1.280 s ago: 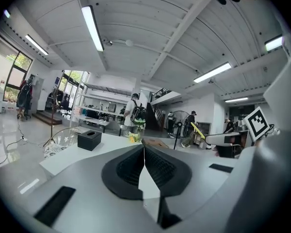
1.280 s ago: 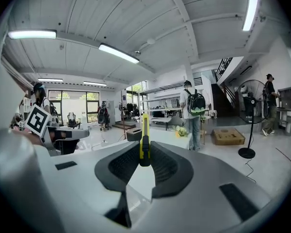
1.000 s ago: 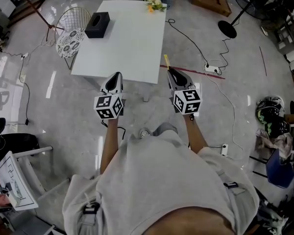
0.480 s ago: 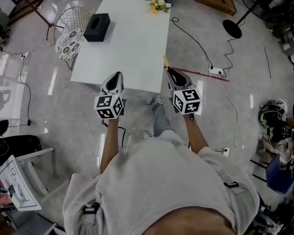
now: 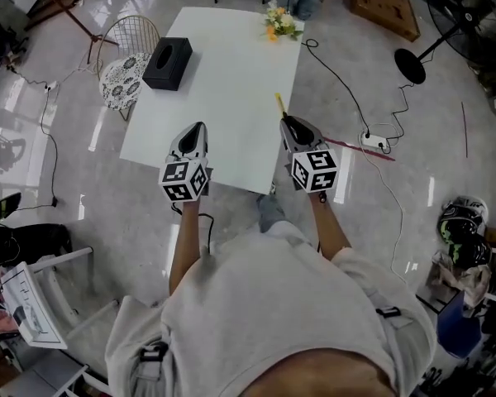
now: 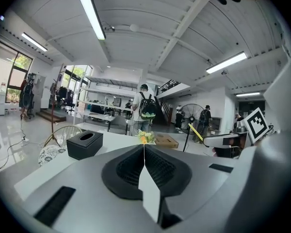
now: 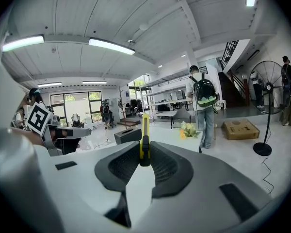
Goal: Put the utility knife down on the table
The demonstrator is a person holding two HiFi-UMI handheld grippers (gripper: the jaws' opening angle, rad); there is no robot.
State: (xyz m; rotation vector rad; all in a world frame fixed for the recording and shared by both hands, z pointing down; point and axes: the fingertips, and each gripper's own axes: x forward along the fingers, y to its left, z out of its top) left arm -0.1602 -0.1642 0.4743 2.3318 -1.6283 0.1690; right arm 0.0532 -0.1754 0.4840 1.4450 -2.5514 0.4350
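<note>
Utility knife (image 5: 279,102), yellow, juts forward from the tips of the right gripper (image 5: 287,121) in the head view. It is held clear of the table (image 5: 231,81) and shows just inside the right edge, not far from the near right corner. The left gripper (image 5: 200,126) hangs over the near edge, well apart from the right one, with nothing at its tips. A black tissue box (image 5: 167,63) sits by the left edge toward the far end, flowers (image 5: 281,21) lie at the far right corner, and a wire chair (image 5: 124,60) stands just beside the left edge. In the left gripper view the jaws are pressed together along a thin seam, with nothing between them. The tissue box (image 6: 85,144) and flowers (image 6: 144,139) lie ahead on the table, and a person with a backpack (image 6: 145,108) stands beyond the far edge. The right gripper (image 6: 211,141) shows at the right with the knife (image 6: 195,131) slanting out of it. In the right gripper view the jaws pinch the knife (image 7: 144,130) edge-on between their pads, its yellow length pointing ahead over the table. On the floor to the right are a cardboard box (image 7: 241,128) and a standing fan (image 7: 266,115).
</note>
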